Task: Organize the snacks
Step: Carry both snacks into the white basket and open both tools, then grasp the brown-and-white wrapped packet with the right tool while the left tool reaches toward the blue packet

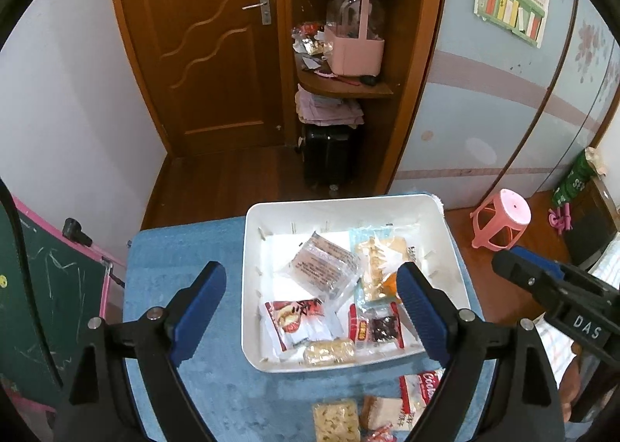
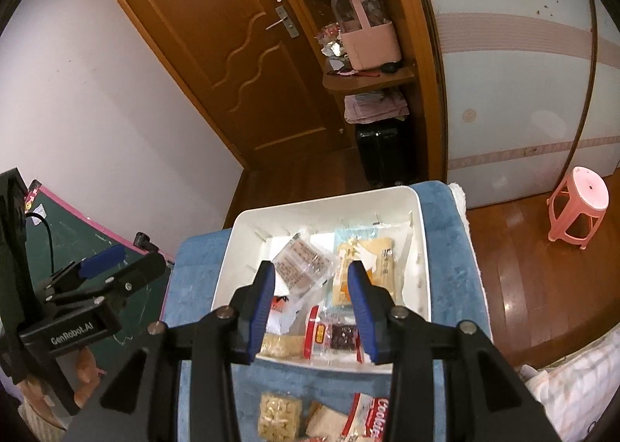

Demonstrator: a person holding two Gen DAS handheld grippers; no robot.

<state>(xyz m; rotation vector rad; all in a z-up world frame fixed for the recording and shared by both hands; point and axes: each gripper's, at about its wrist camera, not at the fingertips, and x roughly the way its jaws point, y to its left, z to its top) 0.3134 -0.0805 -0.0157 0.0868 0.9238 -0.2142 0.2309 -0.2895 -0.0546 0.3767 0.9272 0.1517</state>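
A white bin (image 1: 252,287) (image 2: 424,248) sits on a blue towel (image 1: 186,256) (image 2: 193,279) and holds several wrapped snacks, among them a clear pack of brown biscuits (image 1: 323,265) (image 2: 300,261) and a red date pack (image 1: 378,327) (image 2: 335,337). Loose snacks lie on the towel in front: a peanut bar (image 1: 335,420) (image 2: 279,416) and a red-and-white Cookies pack (image 1: 420,389) (image 2: 372,418). My left gripper (image 1: 312,281) is open and empty above the bin's near left. My right gripper (image 2: 312,275) is open and empty above the bin's near edge; it also shows at the right of the left wrist view (image 1: 515,256).
A wooden door (image 1: 209,46) and a corner shelf with a pink basket (image 1: 356,50) stand behind. A black suitcase (image 1: 329,155) is on the floor. A pink stool (image 1: 503,219) (image 2: 579,205) is at right, a green chalkboard (image 1: 50,287) at left.
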